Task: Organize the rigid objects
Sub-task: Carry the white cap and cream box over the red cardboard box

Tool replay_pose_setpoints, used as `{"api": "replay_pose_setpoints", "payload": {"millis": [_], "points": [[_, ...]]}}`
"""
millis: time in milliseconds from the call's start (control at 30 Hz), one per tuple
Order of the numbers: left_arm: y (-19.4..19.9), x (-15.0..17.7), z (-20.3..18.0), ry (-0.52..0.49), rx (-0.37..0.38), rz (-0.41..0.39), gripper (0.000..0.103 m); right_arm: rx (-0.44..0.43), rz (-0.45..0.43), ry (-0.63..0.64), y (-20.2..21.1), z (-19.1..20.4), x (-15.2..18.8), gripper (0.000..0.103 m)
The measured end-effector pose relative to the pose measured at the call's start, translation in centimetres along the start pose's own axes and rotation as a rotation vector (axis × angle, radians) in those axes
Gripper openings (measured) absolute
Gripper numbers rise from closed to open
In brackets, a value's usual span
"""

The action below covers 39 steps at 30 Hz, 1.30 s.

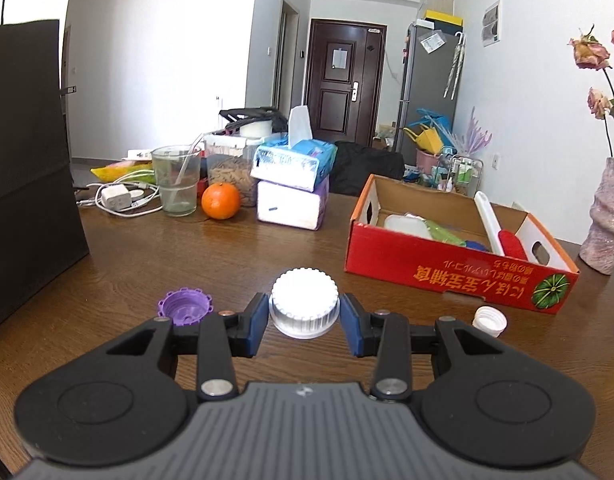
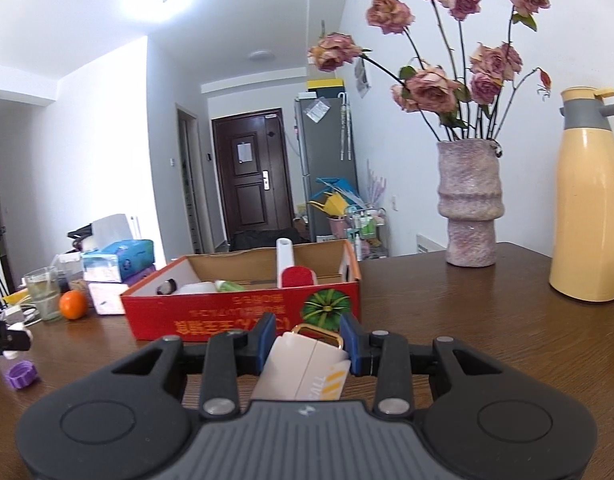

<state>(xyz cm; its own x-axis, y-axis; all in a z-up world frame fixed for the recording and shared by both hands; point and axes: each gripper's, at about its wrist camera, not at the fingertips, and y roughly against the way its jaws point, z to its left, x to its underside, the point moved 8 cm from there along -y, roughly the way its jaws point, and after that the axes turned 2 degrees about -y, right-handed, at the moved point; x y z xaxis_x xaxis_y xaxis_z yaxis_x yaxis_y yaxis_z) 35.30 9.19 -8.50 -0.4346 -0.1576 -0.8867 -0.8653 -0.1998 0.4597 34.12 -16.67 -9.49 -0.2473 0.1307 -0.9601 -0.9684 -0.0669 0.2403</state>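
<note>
- The left gripper (image 1: 305, 316) is clamped on a white ribbed cap (image 1: 305, 304); the two blue pads press its sides, and the cap seems to be lifted a little above the table (image 1: 147, 264).
- From this gripper the red cardboard box (image 1: 447, 268) lies ahead and to the right, not far. Its long red wall faces the gripper, so I judge the cap must go up over this wall and then down inside.
- The right gripper (image 2: 307, 344) is clamped on a flat white case with a gold clasp (image 2: 307, 364). The case sits tilted between the pads, with its long axis pointing roughly forward along the fingers.
- In the right wrist view the same box (image 2: 243, 312) stands directly ahead, just beyond the fingertips. So the right hand seems nearer to the box than the left one.
- The box already holds some things, among them a white and red brush (image 2: 289, 268) that leans on the far wall. The free place seems to be in the front part.
- Both grippers point only slightly downward, almost level.
- A purple cap (image 1: 184, 306) and a small white cap (image 1: 489, 320) lie on the table beside the left gripper, not yet collected.
</note>
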Motion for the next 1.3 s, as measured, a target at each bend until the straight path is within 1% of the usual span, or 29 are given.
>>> {"api": "replay_pose_setpoints", "payload": {"millis": [200, 400, 733, 1300], "points": [[0.8, -1.6, -0.7, -0.006, 0.011, -0.030, 0.040, -0.033, -0.012, 0.003, 0.2, 2.0, -0.4, 0.034], [0.8, -3.1, -1.2, -0.002, 0.019, -0.051, 0.040, -0.052, -0.027, -0.001, 0.1, 3.2, -1.2, 0.034], [-0.8, -3.9, -2.2, 0.015, 0.039, -0.049, 0.040, -0.069, -0.042, 0.006, -1.1, 4.6, -1.9, 0.034], [-4.2, -5.5, -3.6, 0.064, 0.054, -0.049, 0.040, -0.073, -0.067, -0.008, -5.0, 5.2, -3.4, 0.034]]}}
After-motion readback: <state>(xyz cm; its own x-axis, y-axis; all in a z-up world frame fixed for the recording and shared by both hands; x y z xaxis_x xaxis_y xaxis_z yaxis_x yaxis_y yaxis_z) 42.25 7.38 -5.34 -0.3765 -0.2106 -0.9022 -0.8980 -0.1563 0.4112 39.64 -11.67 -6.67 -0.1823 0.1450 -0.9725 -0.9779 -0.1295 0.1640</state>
